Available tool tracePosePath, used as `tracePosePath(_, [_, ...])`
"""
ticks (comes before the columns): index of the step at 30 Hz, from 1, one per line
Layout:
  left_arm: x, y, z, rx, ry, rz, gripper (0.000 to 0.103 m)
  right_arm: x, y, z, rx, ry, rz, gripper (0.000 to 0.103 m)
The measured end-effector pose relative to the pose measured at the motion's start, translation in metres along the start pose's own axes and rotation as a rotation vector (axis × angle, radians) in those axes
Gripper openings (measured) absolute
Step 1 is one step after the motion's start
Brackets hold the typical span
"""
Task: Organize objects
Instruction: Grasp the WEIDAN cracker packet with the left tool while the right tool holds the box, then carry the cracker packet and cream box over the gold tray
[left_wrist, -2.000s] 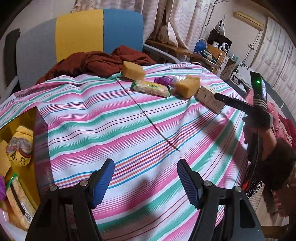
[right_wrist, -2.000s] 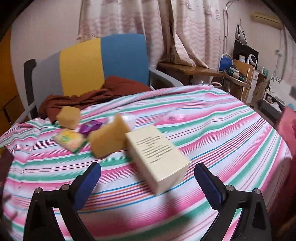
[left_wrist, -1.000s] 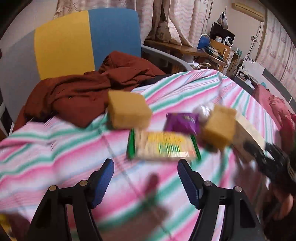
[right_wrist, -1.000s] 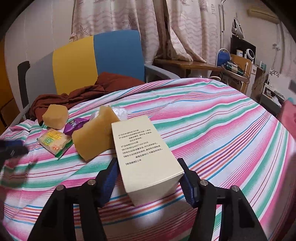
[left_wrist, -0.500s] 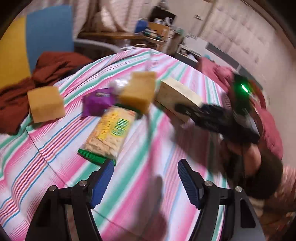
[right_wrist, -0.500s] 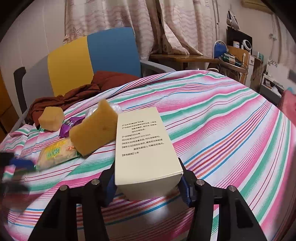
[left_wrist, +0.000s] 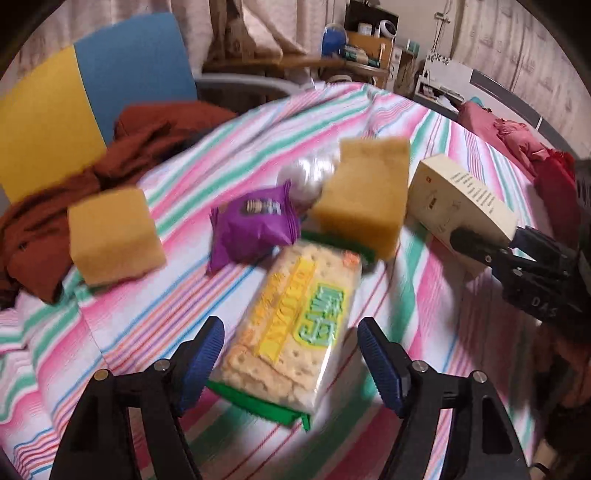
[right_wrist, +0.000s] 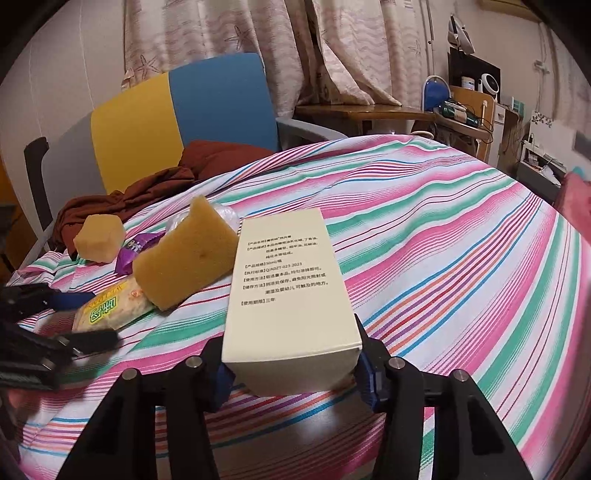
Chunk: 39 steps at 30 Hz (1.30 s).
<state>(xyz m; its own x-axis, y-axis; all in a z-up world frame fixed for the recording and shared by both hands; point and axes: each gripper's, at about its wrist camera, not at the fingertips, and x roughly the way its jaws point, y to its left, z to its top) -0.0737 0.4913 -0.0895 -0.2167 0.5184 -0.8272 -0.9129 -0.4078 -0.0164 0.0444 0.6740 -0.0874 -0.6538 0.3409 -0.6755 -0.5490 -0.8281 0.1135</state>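
Observation:
My right gripper (right_wrist: 295, 365) is shut on a cream box (right_wrist: 290, 295) with printed text; the box also shows in the left wrist view (left_wrist: 458, 199). My left gripper (left_wrist: 291, 354) is open, its fingers on either side of a cracker packet (left_wrist: 295, 328) with green ends, lying flat on the striped cloth. The packet also shows in the right wrist view (right_wrist: 110, 306). Beyond it lie a purple snack pack (left_wrist: 251, 225), a large yellow sponge (left_wrist: 365, 199), a second sponge (left_wrist: 110, 232) at left, and a clear plastic bag (left_wrist: 310, 173).
The striped cloth (right_wrist: 443, 258) covers a rounded table. A rust-red garment (left_wrist: 147, 147) lies on a yellow and blue chair (right_wrist: 177, 118) behind it. Desks with clutter (right_wrist: 461, 107) stand at the far right. Pink fabric (left_wrist: 517, 144) lies beyond the right edge.
My left gripper has moved in over the cracker packet, which now lies between its open fingers. My right gripper has closed on the cream box and holds it.

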Motion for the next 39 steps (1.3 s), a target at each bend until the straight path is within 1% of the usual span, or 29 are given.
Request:
tracePosePath(3, [-0.001,0.002,-0.004,-0.041,-0.034,0.019,0.064,0.001,-0.001,0.000,0.004,0.005,0.003,0.053])
tracePosePath(4, [-0.002,0.002,-0.005,-0.047,-0.040,0.024,0.062,0.001,-0.002,-0.001,0.005,0.004,0.004,0.053])
tracePosePath(8, [-0.005,-0.003,-0.010,-0.034,-0.055,0.035,0.057,0.000,-0.001,-0.001,0.001,0.002,-0.002,0.053])
tracePosePath(10, [-0.010,-0.004,-0.016,-0.030,-0.070,0.056,0.049,0.000,-0.001,-0.001,0.000,0.000,-0.004,0.053])
tracePosePath(12, [-0.015,-0.007,-0.023,-0.030,-0.081,0.088,0.049,-0.002,-0.001,-0.001,-0.001,-0.007,-0.006,0.052])
tracePosePath(16, [-0.021,-0.011,-0.032,-0.036,-0.098,0.101,0.049,-0.006,0.000,-0.001,-0.010,-0.025,-0.013,0.051])
tracePosePath(19, [-0.031,-0.013,-0.045,-0.051,-0.111,0.129,0.049,-0.011,0.002,-0.002,-0.023,-0.046,-0.025,0.050])
tracePosePath(23, [-0.042,-0.014,-0.061,-0.075,-0.124,0.138,0.049,-0.020,0.007,-0.003,-0.029,-0.077,-0.027,0.050])
tracePosePath(28, [-0.054,-0.009,-0.078,-0.119,-0.140,0.158,0.049,-0.037,0.008,-0.010,0.002,-0.116,-0.011,0.050])
tracePosePath(32, [-0.064,-0.006,-0.091,-0.145,-0.153,0.171,0.049,-0.048,0.011,-0.017,0.028,-0.122,0.005,0.050])
tracePosePath(39, [-0.075,-0.008,-0.109,-0.150,-0.159,0.182,0.049,-0.067,0.026,-0.030,0.037,-0.116,0.028,0.050])
